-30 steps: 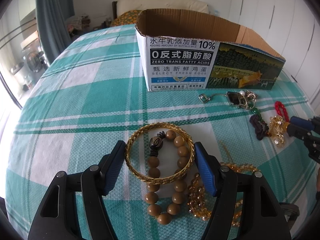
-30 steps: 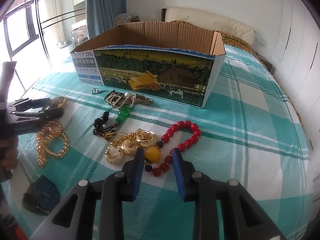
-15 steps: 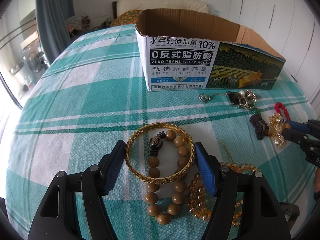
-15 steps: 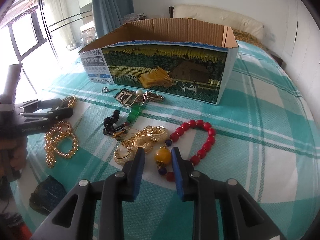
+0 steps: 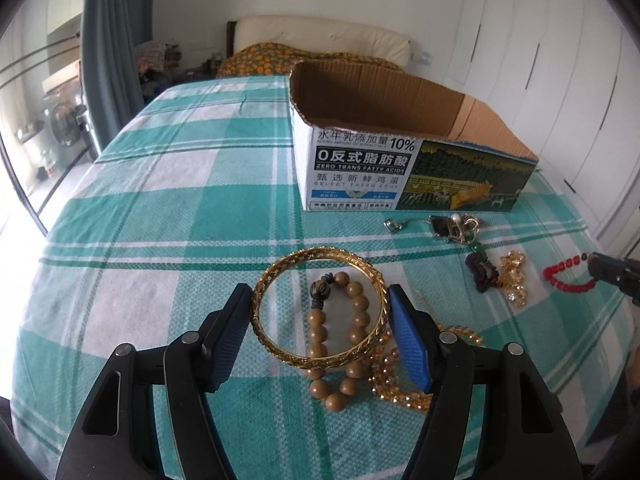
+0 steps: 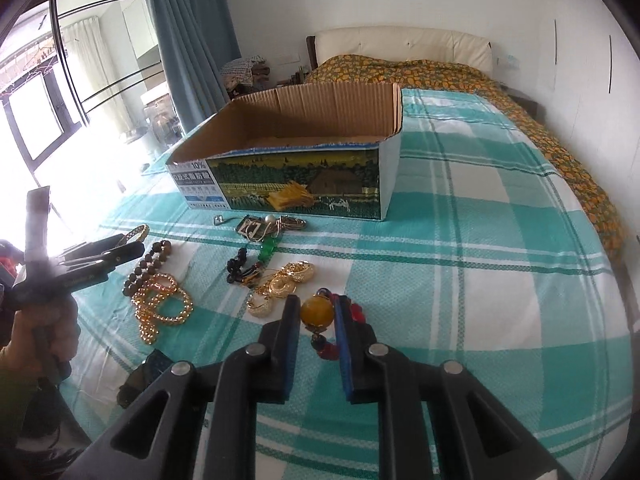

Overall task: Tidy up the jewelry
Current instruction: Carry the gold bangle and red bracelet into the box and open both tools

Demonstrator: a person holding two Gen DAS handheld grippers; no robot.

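My left gripper is shut on a gold bangle and holds it above a brown wooden bead bracelet on the checked cloth. My right gripper is shut on the big amber bead of a red bead bracelet, lifted off the cloth; the red beads hang mostly hidden behind the fingers. The open cardboard box stands beyond; it also shows in the left wrist view.
On the cloth lie a gold bead chain, gold earrings, a dark bead string with a green stone and a silver chain with pendant. A dark object lies near the table's front edge.
My right gripper closed on the amber bead and lifted the red bracelet off the cloth. My left gripper rose with the gold bangle.
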